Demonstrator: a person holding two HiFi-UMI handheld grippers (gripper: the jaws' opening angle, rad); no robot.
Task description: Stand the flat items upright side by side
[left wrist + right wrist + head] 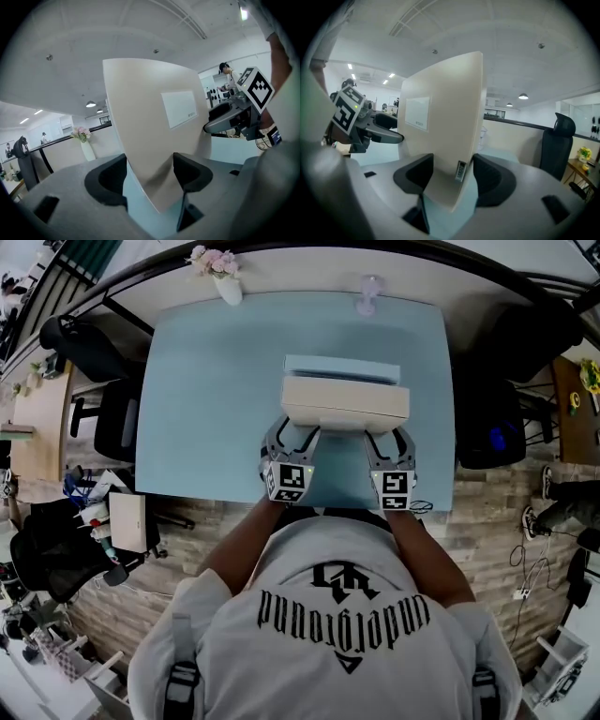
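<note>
White shirt [328, 634] of the person fills the bottom. Past that are two grippers: left gripper [292, 427] and right gripper [389, 432]. Each is clamped wide on a near corner of the one beige flat box [345, 401], broad face up over the blue table [206, 409]. One pale blue flat box [342, 368] lies just behind it. One flower vase [228, 287] sits at the far edge.

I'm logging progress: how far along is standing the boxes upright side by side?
Done, it seems: the pale blue box stands on edge on the table. In hand: the beige box, gripped by the left gripper and right gripper. Left: setting it down upright beside the blue one.
</note>
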